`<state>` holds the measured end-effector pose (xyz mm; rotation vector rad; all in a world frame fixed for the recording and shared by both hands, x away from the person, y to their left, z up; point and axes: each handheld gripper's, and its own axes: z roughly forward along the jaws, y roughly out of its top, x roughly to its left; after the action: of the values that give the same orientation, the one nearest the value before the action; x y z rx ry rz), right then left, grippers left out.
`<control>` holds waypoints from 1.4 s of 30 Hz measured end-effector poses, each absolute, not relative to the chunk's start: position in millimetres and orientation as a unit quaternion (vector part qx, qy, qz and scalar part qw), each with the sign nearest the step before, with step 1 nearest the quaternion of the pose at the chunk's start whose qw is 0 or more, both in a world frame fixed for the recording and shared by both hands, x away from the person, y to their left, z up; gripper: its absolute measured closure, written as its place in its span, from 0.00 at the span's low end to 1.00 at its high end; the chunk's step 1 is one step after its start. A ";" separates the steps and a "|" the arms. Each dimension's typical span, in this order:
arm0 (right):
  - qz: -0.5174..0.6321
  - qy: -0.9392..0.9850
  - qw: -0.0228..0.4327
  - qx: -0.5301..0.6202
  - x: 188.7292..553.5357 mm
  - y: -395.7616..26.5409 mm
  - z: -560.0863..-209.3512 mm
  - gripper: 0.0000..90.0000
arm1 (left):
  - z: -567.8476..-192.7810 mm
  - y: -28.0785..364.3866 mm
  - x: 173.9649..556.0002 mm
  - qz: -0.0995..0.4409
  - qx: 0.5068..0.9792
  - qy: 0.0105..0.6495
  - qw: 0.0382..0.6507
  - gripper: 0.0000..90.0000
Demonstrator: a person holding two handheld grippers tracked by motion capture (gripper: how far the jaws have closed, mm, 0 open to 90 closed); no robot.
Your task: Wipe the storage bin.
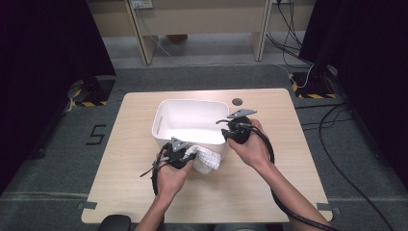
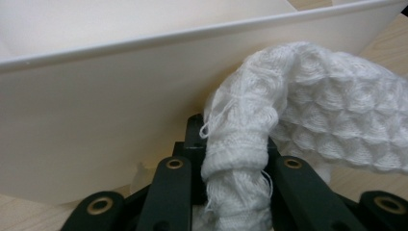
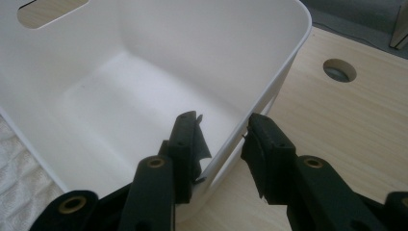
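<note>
A white waffle-knit towel lies bunched on the wooden table, against the near side of a white plastic bin. My left gripper is shut on one twisted end of the towel, close to the bin's outer wall. At the bin's near right corner my right gripper straddles the wall. One jaw is inside the bin and the other outside, closed on the wall at my right gripper. Nothing lies in the bin. The towel's edge shows beside it.
A round cable hole sits in the table behind the bin, also the hole beyond its right wall. Black cables trail from both grippers toward the table's near edge. Bare tabletop lies left, right and in front of the bin.
</note>
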<state>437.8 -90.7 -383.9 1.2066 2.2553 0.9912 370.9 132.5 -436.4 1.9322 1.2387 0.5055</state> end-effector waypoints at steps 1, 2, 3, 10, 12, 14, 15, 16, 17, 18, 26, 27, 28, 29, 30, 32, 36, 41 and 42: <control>0.354 0.806 0.198 0.431 437.8 -90.7 -383.8 0.73 | -436.6 132.4 370.9 0.199 0.759 0.486 0.385 0.84; 0.354 0.806 0.199 0.430 437.8 -90.7 -383.9 0.73 | -437.1 132.5 370.9 0.200 0.760 0.484 0.384 0.84; 0.353 0.806 0.199 0.431 437.7 -90.6 -383.8 0.73 | -437.9 132.2 370.8 0.200 0.758 0.485 0.387 0.84; 0.354 0.806 0.199 0.431 437.7 -90.6 -384.0 0.73 | -443.4 131.3 371.2 0.200 0.761 0.484 0.383 0.84; 0.355 0.805 0.199 0.431 437.8 -90.6 -384.0 0.73 | -444.3 131.1 371.6 0.199 0.761 0.484 0.383 0.84; 0.355 0.805 0.199 0.432 437.8 -90.6 -384.0 0.73 | -445.2 131.4 372.3 0.200 0.761 0.484 0.382 0.84; 0.355 0.805 0.199 0.432 437.9 -90.5 -384.0 0.73 | -445.5 131.3 372.5 0.200 0.762 0.483 0.382 0.84; 0.355 0.805 0.200 0.431 438.1 -90.5 -384.1 0.73 | -445.8 131.2 372.5 0.200 0.762 0.483 0.381 0.84; 0.355 0.805 0.199 0.432 438.0 -90.5 -384.1 0.73 | -446.0 131.2 372.6 0.199 0.763 0.483 0.381 0.84; 0.355 0.805 0.199 0.432 438.0 -90.6 -384.1 0.73 | -446.6 131.1 372.7 0.199 0.763 0.483 0.381 0.84; 0.356 0.805 0.200 0.431 437.9 -90.5 -384.2 0.73 | -452.0 130.2 373.5 0.197 0.766 0.484 0.375 0.84; 0.356 0.805 0.199 0.431 437.9 -90.5 -384.2 0.73 | -452.7 129.8 373.7 0.196 0.766 0.484 0.374 0.84; 0.356 0.805 0.199 0.431 437.9 -90.6 -384.2 0.73 | -453.6 129.5 373.9 0.194 0.766 0.485 0.375 0.84; 0.356 0.805 0.200 0.430 437.9 -90.5 -384.2 0.73 | -454.6 129.4 374.2 0.194 0.766 0.485 0.374 0.84; 0.355 0.805 0.199 0.430 437.8 -90.5 -384.1 0.73 | -455.1 129.4 374.3 0.194 0.767 0.485 0.372 0.84; 0.355 0.805 0.200 0.430 437.8 -90.4 -384.1 0.73 | -457.9 129.3 374.9 0.191 0.768 0.486 0.371 0.84; 0.355 0.806 0.201 0.429 437.5 -90.4 -384.1 0.73 | -462.6 128.2 375.9 0.188 0.770 0.487 0.366 0.84; 0.355 0.806 0.201 0.428 437.5 -90.3 -384.0 0.72 | -468.3 127.3 377.1 0.186 0.773 0.489 0.360 0.84; 0.355 0.806 0.201 0.428 437.5 -90.3 -384.0 0.72 | -469.7 127.2 377.6 0.185 0.773 0.489 0.359 0.84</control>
<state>437.5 -90.3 -384.0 1.1964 2.2519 0.9922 377.6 127.2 -469.7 1.9943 1.2623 0.4772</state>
